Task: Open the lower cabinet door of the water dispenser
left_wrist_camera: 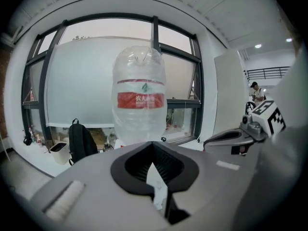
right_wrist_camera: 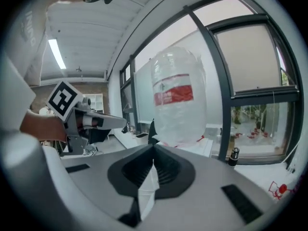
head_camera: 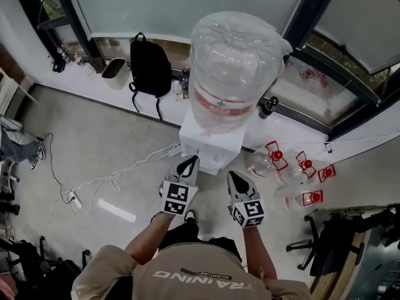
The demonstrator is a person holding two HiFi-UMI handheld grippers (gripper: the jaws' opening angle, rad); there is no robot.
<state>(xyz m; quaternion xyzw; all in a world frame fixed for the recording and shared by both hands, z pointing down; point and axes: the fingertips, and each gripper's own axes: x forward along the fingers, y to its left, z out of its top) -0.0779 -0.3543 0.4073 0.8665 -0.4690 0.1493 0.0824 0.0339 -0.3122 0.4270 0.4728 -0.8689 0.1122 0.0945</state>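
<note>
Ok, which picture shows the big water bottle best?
The left gripper view: the water bottle stands straight ahead, red label facing the camera. The head view looks down on its top, so the label curves away. The right gripper view shows it leaning, partly side-on.

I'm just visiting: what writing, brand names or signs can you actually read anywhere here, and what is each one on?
"农夫山泉": white on the red label of the big water bottle.
"RAINING", upside down in the head view: the person's shirt; smaller print beside it is unreadable.
Marker cubes: black-and-white patterns, no words.
Floor bottles: labels too small to read.
</note>
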